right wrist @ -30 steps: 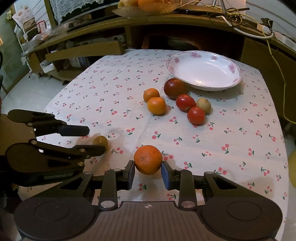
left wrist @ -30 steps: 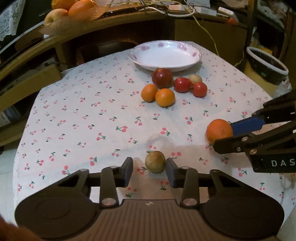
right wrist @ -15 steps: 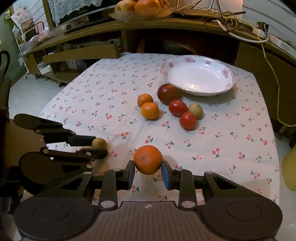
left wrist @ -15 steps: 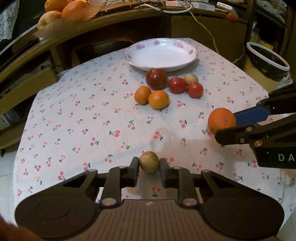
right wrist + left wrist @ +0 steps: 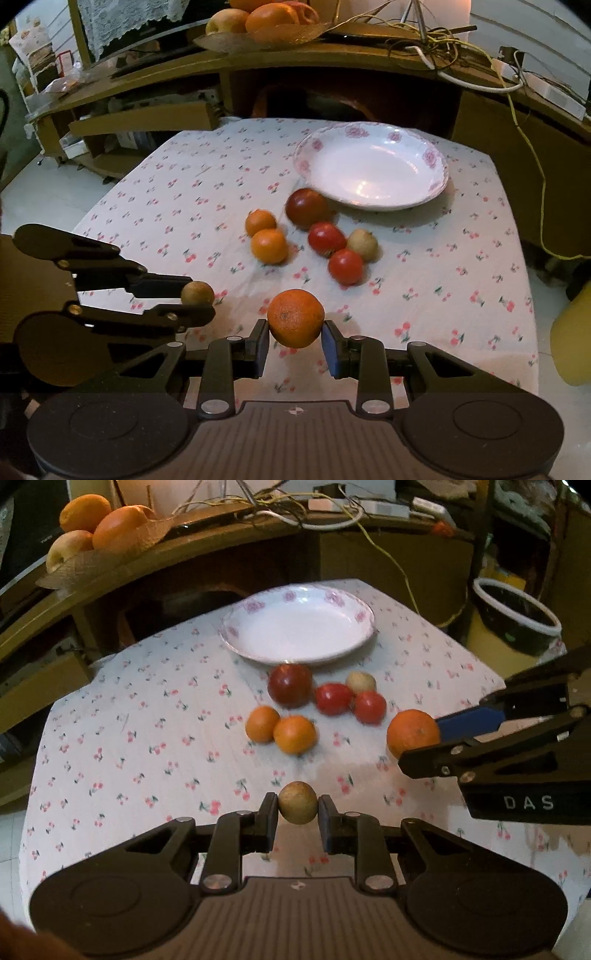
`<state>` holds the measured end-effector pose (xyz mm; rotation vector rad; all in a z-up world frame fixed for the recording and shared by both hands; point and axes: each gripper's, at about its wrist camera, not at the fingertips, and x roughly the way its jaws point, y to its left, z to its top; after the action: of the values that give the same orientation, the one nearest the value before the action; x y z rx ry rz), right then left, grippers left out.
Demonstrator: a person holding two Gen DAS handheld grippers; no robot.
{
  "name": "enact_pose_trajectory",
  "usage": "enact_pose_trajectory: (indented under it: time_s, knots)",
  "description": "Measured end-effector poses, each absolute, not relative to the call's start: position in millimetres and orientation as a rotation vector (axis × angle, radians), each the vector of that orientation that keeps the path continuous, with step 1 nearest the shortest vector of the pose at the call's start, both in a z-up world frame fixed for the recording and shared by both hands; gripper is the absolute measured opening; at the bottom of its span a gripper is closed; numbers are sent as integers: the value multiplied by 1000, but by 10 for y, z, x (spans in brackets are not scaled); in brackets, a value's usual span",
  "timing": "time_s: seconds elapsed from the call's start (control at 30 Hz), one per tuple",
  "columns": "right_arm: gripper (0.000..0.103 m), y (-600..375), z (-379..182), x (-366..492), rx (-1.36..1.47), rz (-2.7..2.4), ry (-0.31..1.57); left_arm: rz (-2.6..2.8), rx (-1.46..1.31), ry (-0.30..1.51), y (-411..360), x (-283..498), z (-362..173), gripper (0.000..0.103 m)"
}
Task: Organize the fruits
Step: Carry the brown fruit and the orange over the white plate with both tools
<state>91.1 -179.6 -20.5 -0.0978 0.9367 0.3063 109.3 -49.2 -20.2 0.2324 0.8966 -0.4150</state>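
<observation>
Above the cherry-print tablecloth (image 5: 110, 746): both grippers loaded, each w/ one fruit, held clear of the cloth.

Left gripper (image 5: 297, 808) is clamped on a small brown fruit (image 5: 297, 802), fingers pressing it from both sides; right gripper (image 5: 295, 334) is clamped on a large orange (image 5: 295, 323) betw. its blue pads. In the left view the right unit sits to the right, orange forward of the brown fruit. White floral plate (image 5: 436, 177) at far side of cloth holds no fruit. Just in front of plate, loose cluster on cloth: dark red apple (image 5: 307, 207), two red tomatoes (image 5: 326, 238), pale small fruit (image 5: 362, 243), two small oranges (image 5: 269, 245) touching each other. Wooden shelf (image 5: 332, 55) behind carries a tray of more fruit (image 5: 266, 18) and cables.
</observation>
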Motion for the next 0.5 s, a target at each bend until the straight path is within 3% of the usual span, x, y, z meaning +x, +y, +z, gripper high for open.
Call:
enact_pose_trajectory:
  time_s: [0.5]
  knots:
    - [31,-1903,-138,1278,-84,277,907,-428,211,824,-735,1562,43,29]
